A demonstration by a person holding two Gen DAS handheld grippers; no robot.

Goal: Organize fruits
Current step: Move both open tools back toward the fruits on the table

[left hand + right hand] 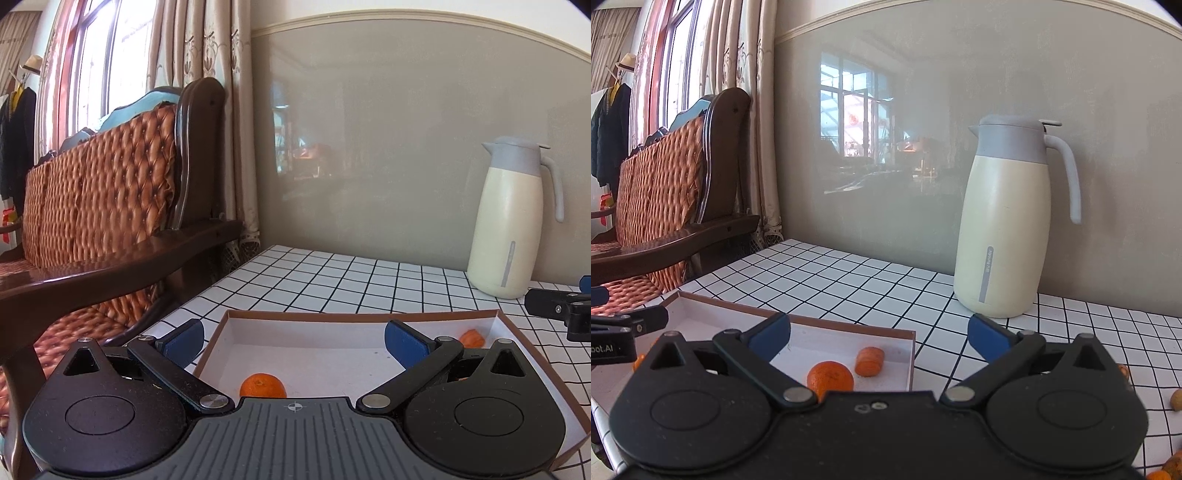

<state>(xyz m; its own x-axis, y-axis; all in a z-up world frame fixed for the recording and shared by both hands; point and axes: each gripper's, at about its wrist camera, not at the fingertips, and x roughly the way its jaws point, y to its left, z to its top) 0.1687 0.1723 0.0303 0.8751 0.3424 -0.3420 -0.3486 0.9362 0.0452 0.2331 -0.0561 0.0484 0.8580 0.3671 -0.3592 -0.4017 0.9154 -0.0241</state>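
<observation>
The left hand-held gripper [293, 341] stands wide, holding nothing; a round, dimpled mandarin [263, 386] lies below it in the shallow cardboard tray [354, 316] near the bench's [332, 275] left edge. The right hand-held gripper [879, 338], equally wide and empty, hangs over the tray's right wall, another mandarin [830, 378] and a carrot-like stub [870, 362] lower left of it.

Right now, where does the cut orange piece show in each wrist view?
Left wrist: orange piece lies in the box's far right corner, just beyond the left gripper's right finger.
Right wrist: orange piece lies near the box's right wall, beside a whole orange.
Shared landmark: the jug.
</observation>
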